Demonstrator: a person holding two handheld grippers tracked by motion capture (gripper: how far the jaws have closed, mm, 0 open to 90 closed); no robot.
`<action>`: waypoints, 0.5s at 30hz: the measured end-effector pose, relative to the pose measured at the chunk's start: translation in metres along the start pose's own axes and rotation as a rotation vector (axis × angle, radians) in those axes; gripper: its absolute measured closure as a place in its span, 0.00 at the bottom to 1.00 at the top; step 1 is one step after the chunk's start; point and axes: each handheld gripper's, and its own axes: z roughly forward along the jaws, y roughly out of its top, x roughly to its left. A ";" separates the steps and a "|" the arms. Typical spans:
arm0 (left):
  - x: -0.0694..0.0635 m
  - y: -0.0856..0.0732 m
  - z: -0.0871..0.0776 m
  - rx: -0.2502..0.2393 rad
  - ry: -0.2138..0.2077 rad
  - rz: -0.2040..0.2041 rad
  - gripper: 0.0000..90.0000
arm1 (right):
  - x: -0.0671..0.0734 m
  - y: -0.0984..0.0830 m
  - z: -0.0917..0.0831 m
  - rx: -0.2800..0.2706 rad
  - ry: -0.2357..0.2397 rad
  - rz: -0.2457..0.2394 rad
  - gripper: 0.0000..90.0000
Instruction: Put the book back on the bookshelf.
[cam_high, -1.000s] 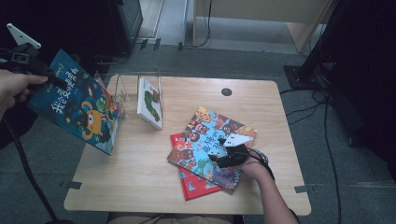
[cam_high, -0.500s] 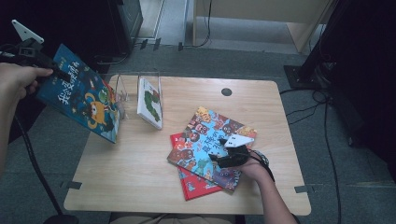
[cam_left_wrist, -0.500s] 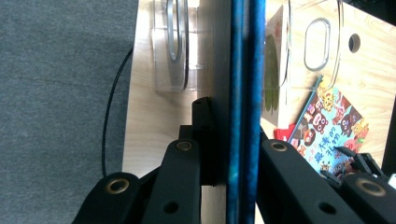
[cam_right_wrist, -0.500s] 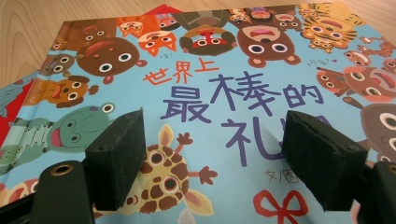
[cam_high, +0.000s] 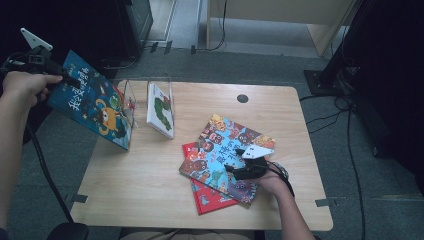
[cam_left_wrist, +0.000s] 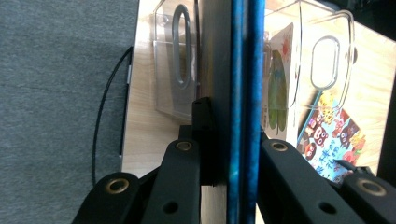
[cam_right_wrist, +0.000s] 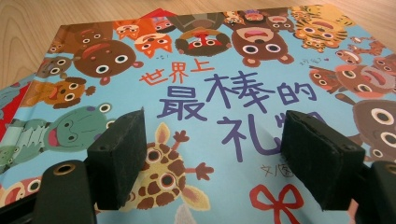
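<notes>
My left gripper (cam_high: 66, 80) is shut on the top corner of a dark blue picture book (cam_high: 95, 107), which hangs tilted over the table's left edge. In the left gripper view the book's blue edge (cam_left_wrist: 243, 93) runs upright between the jaws of my left gripper (cam_left_wrist: 232, 154), with a clear acrylic book holder (cam_left_wrist: 327, 60) behind it. The holder (cam_high: 161, 83) has a white and green book (cam_high: 161, 111) standing in it. My right gripper (cam_high: 236, 168) rests open on a light blue animal book (cam_high: 220, 150); its pads (cam_right_wrist: 119, 149) stand wide apart over the cover (cam_right_wrist: 233, 70).
A red book (cam_high: 210, 199) lies under the animal book, and its corner (cam_right_wrist: 14, 93) shows at the left. The wooden table (cam_high: 150, 185) has a round cable hole (cam_high: 242, 98) at the back. Cables and dark furniture surround the table on the floor.
My left hand has carried the blue book a little to the right and down, closer to the clear holder. The right gripper has stayed on the animal book.
</notes>
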 end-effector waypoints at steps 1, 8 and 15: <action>0.001 0.001 0.000 0.001 -0.001 0.000 0.92 | 0.000 0.000 0.000 -0.002 -0.001 -0.001 0.25; 0.002 0.003 0.000 0.009 -0.010 0.007 0.91 | 0.000 -0.001 -0.001 -0.008 -0.006 0.005 0.25; 0.003 0.003 0.000 0.031 -0.031 0.015 0.85 | 0.001 -0.002 -0.001 -0.010 -0.010 0.006 0.25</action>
